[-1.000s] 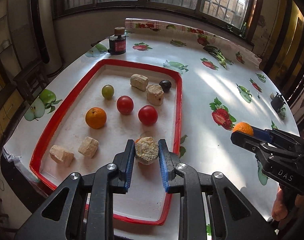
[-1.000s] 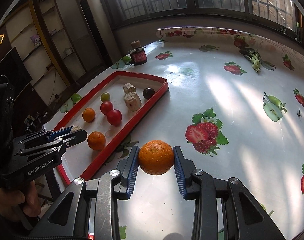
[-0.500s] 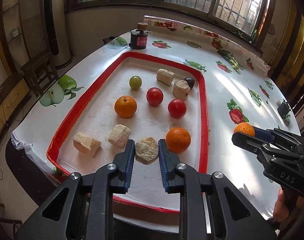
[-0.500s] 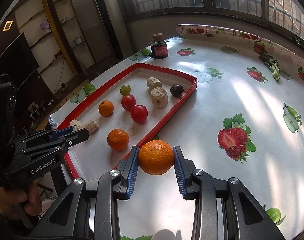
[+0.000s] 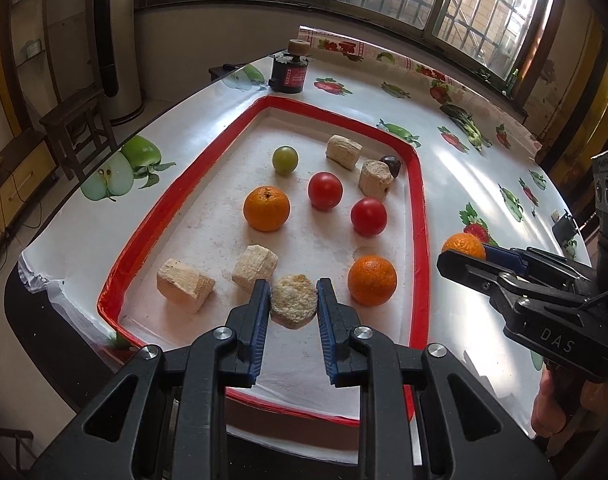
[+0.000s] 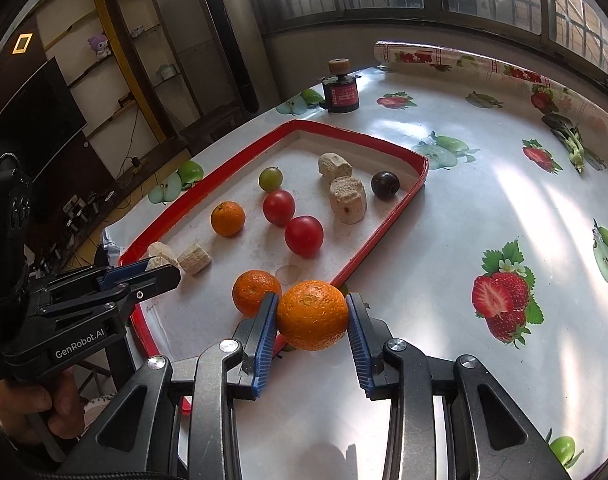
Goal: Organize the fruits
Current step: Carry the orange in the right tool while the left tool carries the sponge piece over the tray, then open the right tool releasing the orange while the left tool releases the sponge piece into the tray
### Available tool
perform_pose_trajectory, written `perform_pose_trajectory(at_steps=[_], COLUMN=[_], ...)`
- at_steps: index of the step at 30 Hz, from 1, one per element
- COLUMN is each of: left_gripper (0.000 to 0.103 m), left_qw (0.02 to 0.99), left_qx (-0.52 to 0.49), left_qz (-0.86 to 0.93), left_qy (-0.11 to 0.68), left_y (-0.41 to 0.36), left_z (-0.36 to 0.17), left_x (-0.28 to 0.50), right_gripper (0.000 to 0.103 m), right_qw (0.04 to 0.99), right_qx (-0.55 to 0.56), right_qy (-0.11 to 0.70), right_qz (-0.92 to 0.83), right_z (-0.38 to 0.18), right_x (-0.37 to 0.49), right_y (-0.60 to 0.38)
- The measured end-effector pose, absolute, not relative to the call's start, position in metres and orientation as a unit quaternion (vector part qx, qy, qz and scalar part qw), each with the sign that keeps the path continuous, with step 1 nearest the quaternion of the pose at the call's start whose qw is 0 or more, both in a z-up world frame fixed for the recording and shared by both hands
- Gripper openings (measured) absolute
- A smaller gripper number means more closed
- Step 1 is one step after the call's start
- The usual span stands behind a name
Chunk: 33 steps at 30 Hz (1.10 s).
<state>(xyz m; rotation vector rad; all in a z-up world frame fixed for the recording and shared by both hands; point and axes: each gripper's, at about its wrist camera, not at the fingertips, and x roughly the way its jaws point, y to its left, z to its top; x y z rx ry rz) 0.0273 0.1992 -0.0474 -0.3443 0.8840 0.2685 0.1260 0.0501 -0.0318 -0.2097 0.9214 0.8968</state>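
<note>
A red-rimmed white tray holds two oranges, two red tomatoes, a green grape, a dark plum and several beige chunks. My left gripper is shut on a beige chunk low over the tray's near end, beside two other chunks. My right gripper is shut on an orange, held above the tray's right rim. It also shows in the left wrist view.
A dark jar with a cork lid stands beyond the tray's far end. The fruit-print tablecloth covers the table to the right of the tray. The table edge drops off left of the tray, with a stool below.
My left gripper has carried the beige chunk leftward toward the two chunks at the tray's near left. My right gripper has moved the orange closer to the tray's rim.
</note>
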Motion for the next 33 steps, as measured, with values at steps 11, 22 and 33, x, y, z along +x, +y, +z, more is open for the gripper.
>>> perform_pose_trajectory(at_steps=[11,22,33], left_gripper=[0.021,0.021,0.033], left_qw=[0.872,0.862,0.859], left_qx=[-0.164,-0.174,-0.176], left_qz=[0.106,0.109,0.125], left_qy=[0.448,0.464,0.464], left_y=[0.188,0.192,0.192], left_z=[-0.062,-0.077,-0.075], left_x=[0.047,0.055,0.050], right_gripper=[0.034,0.036,0.038], right_qw=[0.791,0.788,0.785], right_qx=[-0.100,-0.107,-0.100], right_qy=[0.438,0.443,0.446], right_qz=[0.416,0.413,0.419], right_z=[-0.043,-0.055,-0.054], right_x=[0.165,0.174,0.170], right_y=[0.095,0.102,0.098])
